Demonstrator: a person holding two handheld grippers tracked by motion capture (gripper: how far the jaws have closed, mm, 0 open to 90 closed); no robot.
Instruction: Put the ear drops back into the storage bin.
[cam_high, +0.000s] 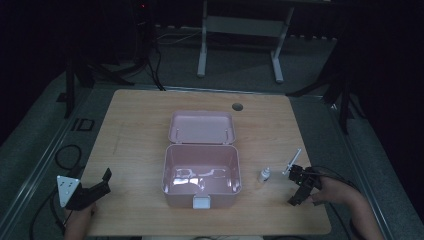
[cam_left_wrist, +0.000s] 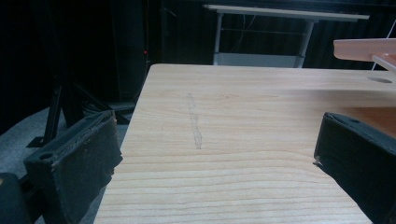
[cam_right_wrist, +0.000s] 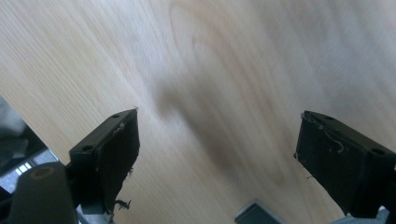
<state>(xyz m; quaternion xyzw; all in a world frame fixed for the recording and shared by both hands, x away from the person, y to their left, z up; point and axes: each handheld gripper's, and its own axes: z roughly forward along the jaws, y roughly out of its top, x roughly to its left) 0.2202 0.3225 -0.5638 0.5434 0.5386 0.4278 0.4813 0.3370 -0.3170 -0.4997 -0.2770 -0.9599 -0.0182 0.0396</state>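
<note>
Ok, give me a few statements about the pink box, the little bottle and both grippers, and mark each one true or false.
1. The pink box stands open, lid back. True.
2. The small white bottle lies inside the box. False: it stands on the table, right of the box.
3. The left gripper is open, holding nothing. True.
4. The right gripper is clamped on the bottle. False: its jaws are apart over bare wood.

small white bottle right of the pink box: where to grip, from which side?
Grip the small white bottle across its body, below the narrower cap. It appears to stand upright on the wooden table, clear of the open pink plastic box. The right gripper, jaws open, is nearest, so come in level from the bottle's right.
</note>
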